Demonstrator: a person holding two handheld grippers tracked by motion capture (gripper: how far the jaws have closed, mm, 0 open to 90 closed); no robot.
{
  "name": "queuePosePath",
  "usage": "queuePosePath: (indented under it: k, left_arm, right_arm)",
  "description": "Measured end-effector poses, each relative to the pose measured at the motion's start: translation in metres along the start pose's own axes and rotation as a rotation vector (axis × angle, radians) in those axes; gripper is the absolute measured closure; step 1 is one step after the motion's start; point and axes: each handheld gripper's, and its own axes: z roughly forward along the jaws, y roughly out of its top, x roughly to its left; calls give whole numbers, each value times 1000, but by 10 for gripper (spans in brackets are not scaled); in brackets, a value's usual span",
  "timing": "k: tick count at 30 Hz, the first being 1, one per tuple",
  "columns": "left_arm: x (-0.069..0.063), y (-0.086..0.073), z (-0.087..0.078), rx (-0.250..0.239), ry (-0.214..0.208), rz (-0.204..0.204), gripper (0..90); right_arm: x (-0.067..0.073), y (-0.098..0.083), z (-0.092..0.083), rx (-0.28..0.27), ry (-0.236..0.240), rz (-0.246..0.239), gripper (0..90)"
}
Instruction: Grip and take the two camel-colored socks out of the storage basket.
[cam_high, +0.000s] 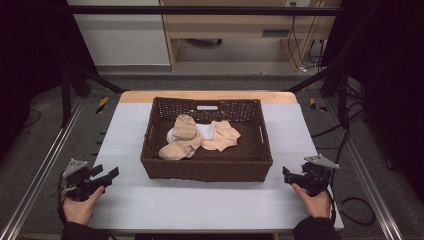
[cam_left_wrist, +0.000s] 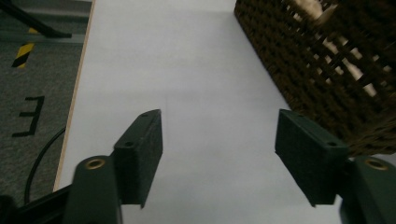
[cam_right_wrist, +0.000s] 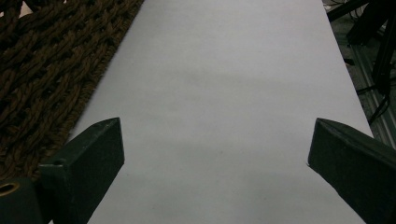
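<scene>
Dark brown woven basket (cam_high: 206, 167) holds beige socks (cam_high: 184, 136) on white table (cam_high: 200, 205).

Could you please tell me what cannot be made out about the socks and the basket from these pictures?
- Socks, high view: they overlap in a heap, so their number is unclear.
- Socks, left gripper view: pale bits through the basket weave; the wall hides the rest.
- Basket, right gripper view: cut off by the left edge, so its inside stays hidden.
- White label on the far wall: too small to read.

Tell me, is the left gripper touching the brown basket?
Apart. In the high view, the left gripper sits beside the basket, with bare white table cover between them. Its jaws stand open with nothing between them.
</scene>
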Motion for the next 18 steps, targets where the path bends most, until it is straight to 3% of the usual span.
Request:
queuePosePath:
  k: [3, 8, 12, 18]
  left_arm:
    - [-3, 3, -3, -10, -13, 1, 358]
    - [-11, 14, -4, -9, -15, 38, 357]
    - [-15, 23, -5, -20, -13, 56, 351]
    - [-20, 37, -7, -40, -32, 60, 363]
  right_arm:
    - [2, 0, -1, -1, 2, -13, 42]
    - [0, 1, -2, -6, -3, 7, 38]
    - [1, 0, -2, -6, -7, -7, 38]
    - [1, 0, -2, -5, -14, -6, 37]
